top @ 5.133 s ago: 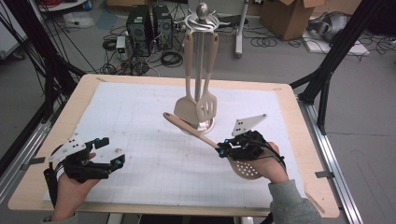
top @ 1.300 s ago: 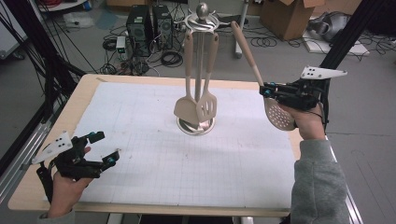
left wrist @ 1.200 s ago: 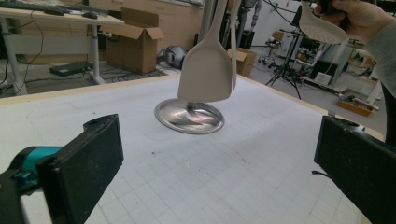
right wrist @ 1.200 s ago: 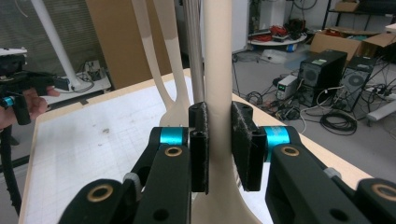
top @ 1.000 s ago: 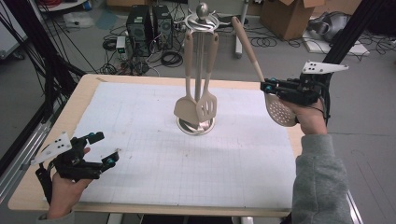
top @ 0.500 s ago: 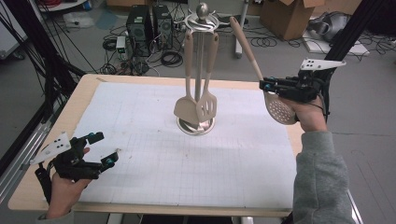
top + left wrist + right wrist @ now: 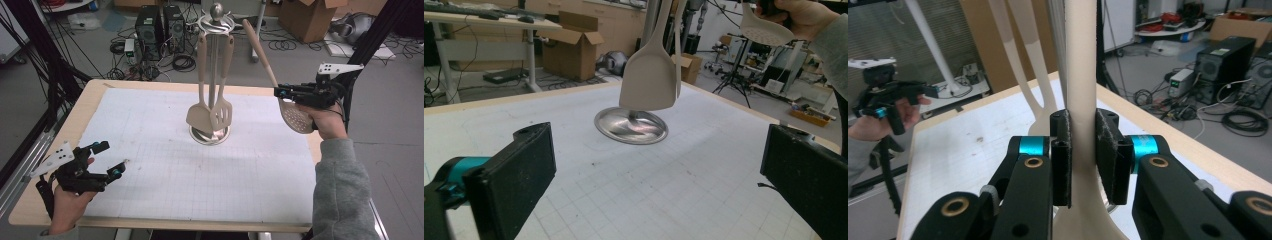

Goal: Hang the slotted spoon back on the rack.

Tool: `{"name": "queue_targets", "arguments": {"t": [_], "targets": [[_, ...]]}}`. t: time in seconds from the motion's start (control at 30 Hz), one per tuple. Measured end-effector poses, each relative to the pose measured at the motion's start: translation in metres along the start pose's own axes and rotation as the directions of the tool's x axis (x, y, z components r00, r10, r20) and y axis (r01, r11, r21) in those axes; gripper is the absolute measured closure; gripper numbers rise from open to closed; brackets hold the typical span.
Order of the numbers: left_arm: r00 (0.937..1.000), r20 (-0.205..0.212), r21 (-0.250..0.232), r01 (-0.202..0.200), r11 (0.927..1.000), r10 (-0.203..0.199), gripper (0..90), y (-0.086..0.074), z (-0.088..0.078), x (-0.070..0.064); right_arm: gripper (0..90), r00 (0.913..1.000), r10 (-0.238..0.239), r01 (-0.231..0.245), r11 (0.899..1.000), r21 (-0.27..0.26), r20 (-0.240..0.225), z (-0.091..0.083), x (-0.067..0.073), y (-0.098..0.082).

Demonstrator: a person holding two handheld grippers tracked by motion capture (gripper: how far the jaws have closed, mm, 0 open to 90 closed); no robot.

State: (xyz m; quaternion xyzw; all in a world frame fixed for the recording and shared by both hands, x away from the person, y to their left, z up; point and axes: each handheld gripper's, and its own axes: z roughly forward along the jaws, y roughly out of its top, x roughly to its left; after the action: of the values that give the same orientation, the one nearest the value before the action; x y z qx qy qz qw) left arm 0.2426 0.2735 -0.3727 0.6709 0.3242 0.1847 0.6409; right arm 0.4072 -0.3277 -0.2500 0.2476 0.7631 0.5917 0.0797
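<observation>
A metal utensil stand [image 7: 215, 75] rises from a round base [image 7: 631, 125] at the table's middle, with a beige spatula [image 7: 649, 75] and a slotted turner [image 7: 221, 112] hanging from it. My right gripper [image 7: 280, 92] is raised at the table's right edge, shut on the neck of a beige slotted spoon [image 7: 296, 116]. The spoon's handle [image 7: 1081, 65] runs up between the pads [image 7: 1109, 150], its tip near the stand's top. My left gripper [image 7: 114, 159] rests near the table's front left corner, open with nothing between its fingers [image 7: 509, 175].
White grid paper [image 7: 200, 165] covers the wooden table [image 7: 30, 205]. Behind the table are computer towers [image 7: 160, 25], cables and cardboard boxes [image 7: 310, 17] on the floor. A black frame post [image 7: 360, 60] stands near my right hand.
The right gripper has lifted the slotted spoon off the paper and carried it up to the right edge. Over the last second it barely shifted. The left gripper stayed put.
</observation>
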Motion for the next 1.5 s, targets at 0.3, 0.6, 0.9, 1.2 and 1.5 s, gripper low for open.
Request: {"name": "queue_targets", "arguments": {"t": [0.3, 0.6, 0.9, 1.2, 1.5], "targets": [[1.0, -0.005, 0.009, 0.001, 1.0, -0.001, 1.7, -0.001, 0.001, 0.0, 78.1, 0.9998, 0.01, -0.01, 1.0, 0.01, -0.017, 0.007, -0.001, -0.001], [1.0, -0.005, 0.014, -0.004, 0.9999, 0.004, 1.8, -0.001, 0.0, -0.001, 78.1, 0.9993, 0.016, -0.015, 0.999, 0.031, -0.033, 0.021, -0.004, -0.003], [0.9999, -0.016, 0.018, -0.001, 0.9998, 0.001, 1.7, -0.002, -0.002, 0.0, 78.2, 0.9989, 0.012, -0.01, 0.999, 0.038, -0.045, 0.032, -0.007, -0.006], [0.9997, -0.023, 0.022, -0.004, 0.9998, 0.005, 1.7, -0.002, -0.004, -0.001, 78.2, 0.9993, -0.004, 0.006, 0.999, 0.046, -0.038, 0.04, -0.007, -0.007], [0.9997, -0.024, 0.024, -0.004, 0.9997, 0.005, 1.7, -0.002, -0.004, -0.001, 78.3, 0.9997, -0.022, 0.023, 0.998, 0.065, -0.015, 0.048, -0.005, -0.006]]}}
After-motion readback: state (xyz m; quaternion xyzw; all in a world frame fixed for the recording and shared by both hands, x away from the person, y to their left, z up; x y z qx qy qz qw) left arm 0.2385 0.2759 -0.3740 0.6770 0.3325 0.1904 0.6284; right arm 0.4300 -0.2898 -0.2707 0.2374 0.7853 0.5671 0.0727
